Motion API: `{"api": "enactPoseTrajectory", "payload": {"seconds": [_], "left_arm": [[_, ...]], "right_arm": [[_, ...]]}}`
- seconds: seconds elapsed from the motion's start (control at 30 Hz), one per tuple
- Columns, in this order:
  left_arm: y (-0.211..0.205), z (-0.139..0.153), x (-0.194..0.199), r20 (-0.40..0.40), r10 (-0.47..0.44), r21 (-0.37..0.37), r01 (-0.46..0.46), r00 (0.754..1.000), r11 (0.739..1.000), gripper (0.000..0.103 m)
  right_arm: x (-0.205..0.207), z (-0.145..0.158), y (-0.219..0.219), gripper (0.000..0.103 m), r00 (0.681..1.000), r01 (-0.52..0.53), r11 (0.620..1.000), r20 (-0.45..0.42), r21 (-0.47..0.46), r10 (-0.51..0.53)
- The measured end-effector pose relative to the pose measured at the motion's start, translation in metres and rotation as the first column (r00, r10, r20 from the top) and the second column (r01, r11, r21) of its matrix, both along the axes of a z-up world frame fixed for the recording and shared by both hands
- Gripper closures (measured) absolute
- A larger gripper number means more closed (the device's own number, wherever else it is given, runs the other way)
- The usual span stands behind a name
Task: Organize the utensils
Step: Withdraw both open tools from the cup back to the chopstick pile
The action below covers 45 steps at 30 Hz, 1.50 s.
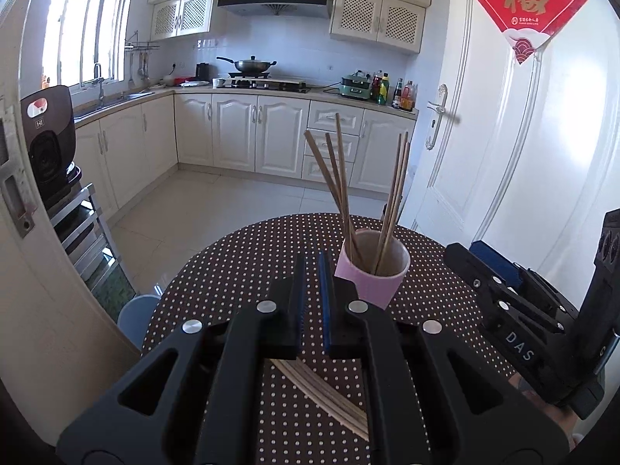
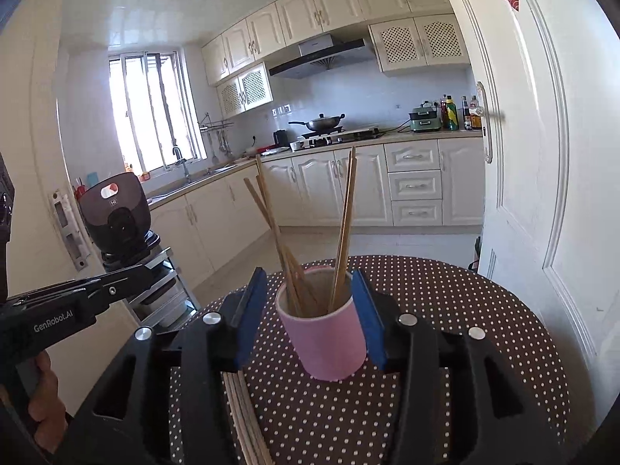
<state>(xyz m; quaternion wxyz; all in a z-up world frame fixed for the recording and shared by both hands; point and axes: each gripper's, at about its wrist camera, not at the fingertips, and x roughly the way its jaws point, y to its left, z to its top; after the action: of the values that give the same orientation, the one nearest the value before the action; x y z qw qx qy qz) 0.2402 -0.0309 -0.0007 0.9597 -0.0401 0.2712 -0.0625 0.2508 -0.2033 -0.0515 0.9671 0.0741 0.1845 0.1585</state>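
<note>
Several loose chopsticks [image 1: 321,391] lying near pink cup [image 2: 323,333]; right gripper [image 2: 310,314] straddling cup, pads apart; left gripper [image 1: 312,290] closed, empty. Risk: bumping, tipping cup.

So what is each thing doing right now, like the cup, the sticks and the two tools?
Pink cup: upright, between the right tool's fingers.
Chopsticks in cup: standing, leaning apart.
Chopsticks on table: lying flat.
Left tool: shut, empty.
Right tool: open.
</note>
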Motion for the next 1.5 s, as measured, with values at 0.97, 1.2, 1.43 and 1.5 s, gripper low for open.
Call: {"api": "enactPoseTrajectory", "payload": {"seconds": [0.97,1.2,1.43,1.5], "left_arm": [[0.010,-0.137,0.009,-0.566,-0.001,-0.083,-0.056,0.825,0.995,0.044],[0.001,-0.144,0.019,-0.580,0.036,-0.057,-0.085,0.814,0.995,0.044],[-0.013,-0.144,0.025,-0.560,0.102,0.025,-0.106,0.822,0.994,0.044],[-0.015,-0.144,0.025,-0.562,0.107,0.020,-0.116,0.821,0.993,0.044]], "right_arm": [[-0.017,-0.077,0.016,0.047,0.923,-0.114,0.989,-0.378,-0.093,0.071],[-0.012,-0.086,0.010,0.046,0.916,-0.119,0.989,-0.393,-0.083,0.077],[-0.008,-0.086,0.006,0.045,0.916,-0.118,0.991,-0.394,-0.066,0.082],[-0.008,-0.085,0.004,0.045,0.915,-0.119,0.991,-0.395,-0.063,0.085]]}}
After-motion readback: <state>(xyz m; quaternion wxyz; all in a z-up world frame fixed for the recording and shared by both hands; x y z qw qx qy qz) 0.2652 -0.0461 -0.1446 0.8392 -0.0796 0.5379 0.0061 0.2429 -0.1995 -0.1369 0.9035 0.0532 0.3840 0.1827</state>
